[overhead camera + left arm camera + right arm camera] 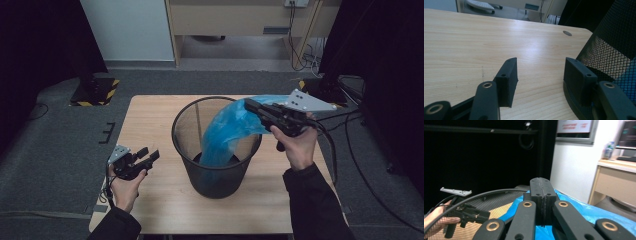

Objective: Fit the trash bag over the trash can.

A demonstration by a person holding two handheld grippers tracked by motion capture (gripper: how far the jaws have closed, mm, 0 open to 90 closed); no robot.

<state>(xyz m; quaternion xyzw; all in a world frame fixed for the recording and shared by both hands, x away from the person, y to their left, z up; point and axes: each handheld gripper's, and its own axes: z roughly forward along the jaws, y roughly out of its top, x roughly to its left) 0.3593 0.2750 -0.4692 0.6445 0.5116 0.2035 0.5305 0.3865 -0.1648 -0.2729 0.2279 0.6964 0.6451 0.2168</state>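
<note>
Take the black mesh bin (216,150) in the middle of the wooden table (150,200) as your reference. Your right gripper (248,104) hovers above the bin's right rim with its jaws pressed flat together on the edge of the blue plastic bag (225,132); in the right gripper view the blue film (584,212) spills out on both sides of the closed jaws.

From that pinch the bag runs down and to the left, its long axis slanting from the rim into the bin, with the lower end lying near the bin's floor. Most of it is inside the bin already; the held edge is above the rim.

Your left gripper (148,155) sits low to the left of the bin, just above the tabletop, jaws spread wide and holding nothing. In the left gripper view the mesh wall (609,47) stands just beside its right-hand jaw.

So the bag lies to the right of your free gripper, across the bin. If you mean to spread the bag over the rim, that gripper has to rise to the near-left rim, which it is nearer to than your right.
</note>
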